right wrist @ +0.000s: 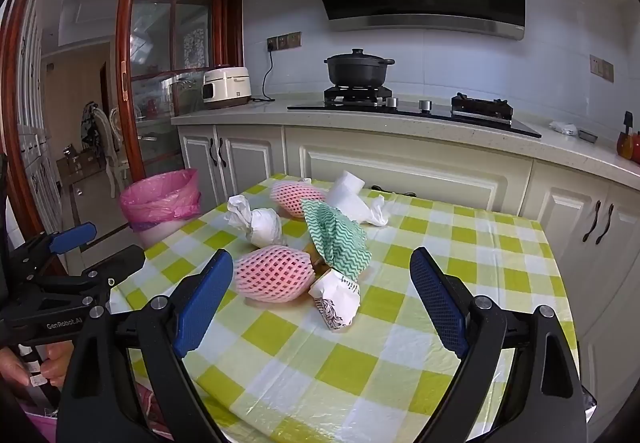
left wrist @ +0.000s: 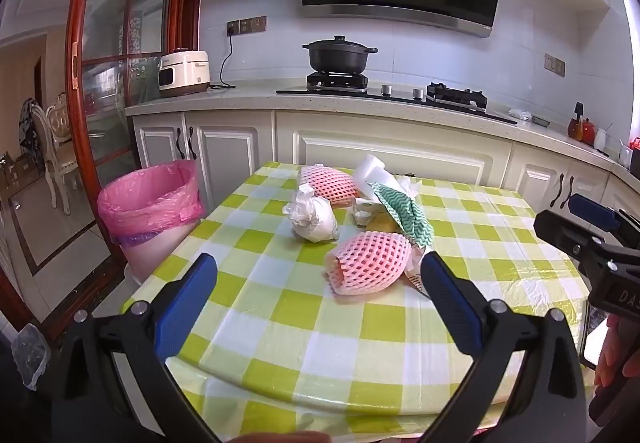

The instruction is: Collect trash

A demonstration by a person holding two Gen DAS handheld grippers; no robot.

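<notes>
Both grippers point(left wrist: 318, 275) point(right wrist: 322, 271) wide, tilted down over table point(left wrist: 280, 323)

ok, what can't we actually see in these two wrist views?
- Inside of the bin: both views, hidden by its rim and pink liner.
- Yellowish item under the green cloth: both views, mostly covered by the cloth.
- Print on the paper wrapper: right wrist view, too small to read; in the left wrist view the near foam net hides most of it.
- Table near edge: cut off by the grippers' bodies.
</notes>
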